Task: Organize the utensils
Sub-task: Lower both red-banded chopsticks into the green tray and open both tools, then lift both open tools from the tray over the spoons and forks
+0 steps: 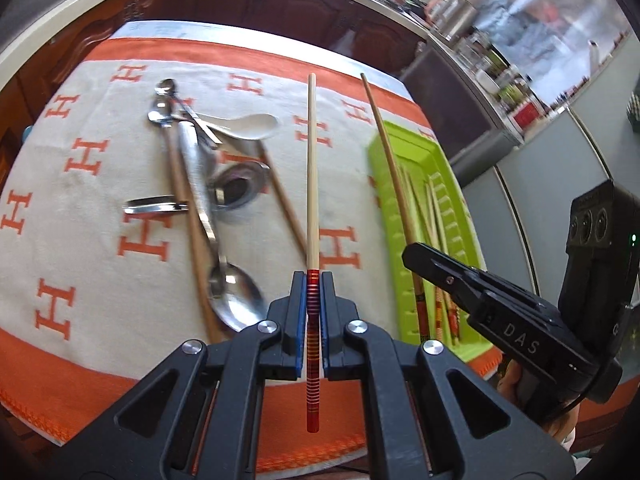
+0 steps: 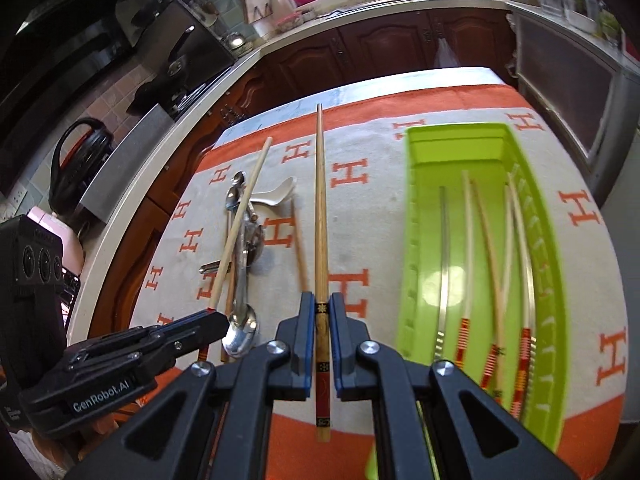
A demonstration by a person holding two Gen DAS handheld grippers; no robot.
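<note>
Left gripper point(image 1: 313, 280) clamps pale chopstick point(image 1: 312, 168); right gripper point(image 2: 321, 304) clamps brown chopstick point(image 2: 320, 208). Spoons point(image 1: 236, 304) heaped left of green tray point(image 2: 416, 240).

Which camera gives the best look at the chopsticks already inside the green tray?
The right wrist view. It looks down into the green tray, showing the chopsticks along nearly their whole length. In the left wrist view the tray sits off to the side and its chopsticks are partly hidden.
</note>
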